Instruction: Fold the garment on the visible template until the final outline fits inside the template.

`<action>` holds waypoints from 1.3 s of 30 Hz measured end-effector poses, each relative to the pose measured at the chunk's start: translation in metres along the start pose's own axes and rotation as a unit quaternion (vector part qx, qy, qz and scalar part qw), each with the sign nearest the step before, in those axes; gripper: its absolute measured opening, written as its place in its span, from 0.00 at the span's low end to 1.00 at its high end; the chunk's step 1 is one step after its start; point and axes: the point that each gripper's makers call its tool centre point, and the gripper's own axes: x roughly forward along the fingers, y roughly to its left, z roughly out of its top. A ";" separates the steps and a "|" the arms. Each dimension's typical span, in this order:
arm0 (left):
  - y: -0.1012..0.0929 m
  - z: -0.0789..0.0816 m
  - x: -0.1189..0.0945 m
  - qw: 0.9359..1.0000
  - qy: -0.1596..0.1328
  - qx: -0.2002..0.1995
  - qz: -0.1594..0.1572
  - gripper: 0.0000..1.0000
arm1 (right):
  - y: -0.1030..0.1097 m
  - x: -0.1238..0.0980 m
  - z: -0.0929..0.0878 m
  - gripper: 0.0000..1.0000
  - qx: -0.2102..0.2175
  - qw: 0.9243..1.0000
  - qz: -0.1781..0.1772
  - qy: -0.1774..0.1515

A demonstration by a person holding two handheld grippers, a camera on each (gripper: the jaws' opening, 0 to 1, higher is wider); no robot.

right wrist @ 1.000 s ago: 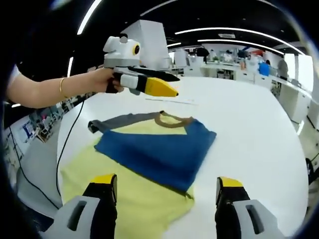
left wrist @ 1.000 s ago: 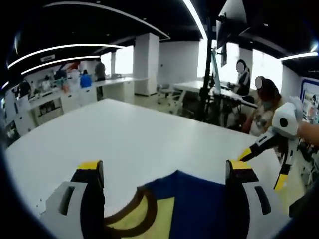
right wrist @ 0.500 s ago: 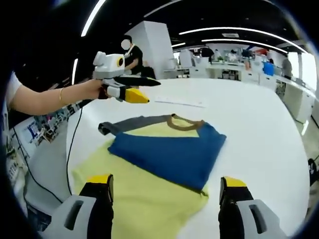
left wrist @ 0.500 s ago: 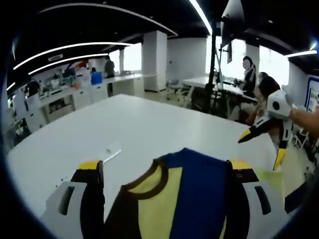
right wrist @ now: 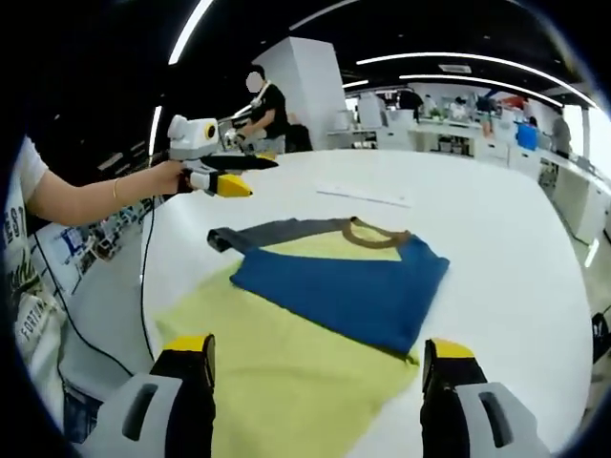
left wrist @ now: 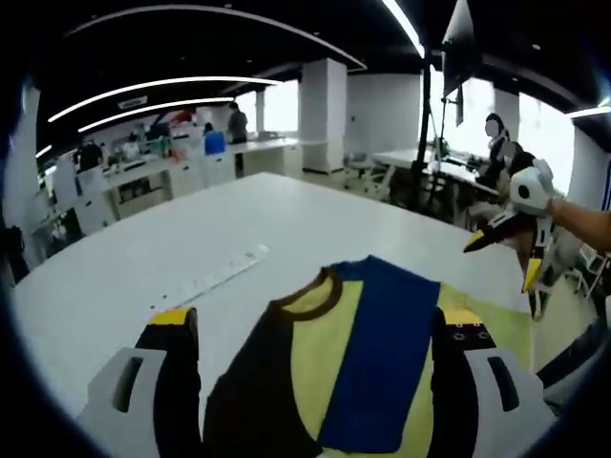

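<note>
Lying half-folded on table [right wrist: 535, 248]: garment [right wrist: 325, 305]; template seemingly unseen.

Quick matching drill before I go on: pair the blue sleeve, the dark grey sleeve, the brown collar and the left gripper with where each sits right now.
Things:
1. blue sleeve
2. dark grey sleeve
3. brown collar
4. left gripper

States:
A. held in the air beside the shirt, touching no cloth
B. folded across the yellow body
C. spread flat on the white table
D. at the shirt's far end in the right gripper view

Pairs: 1-B, 2-C, 3-D, 4-A

Partly folded yellow-blue garment [right wrist: 315, 315] on table [right wrist: 496, 239]
</note>
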 end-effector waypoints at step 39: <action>0.062 -0.124 -0.146 0.978 0.024 -0.121 0.167 0.85 | 0.035 -0.018 -0.006 0.88 -0.027 0.999 0.013 0.011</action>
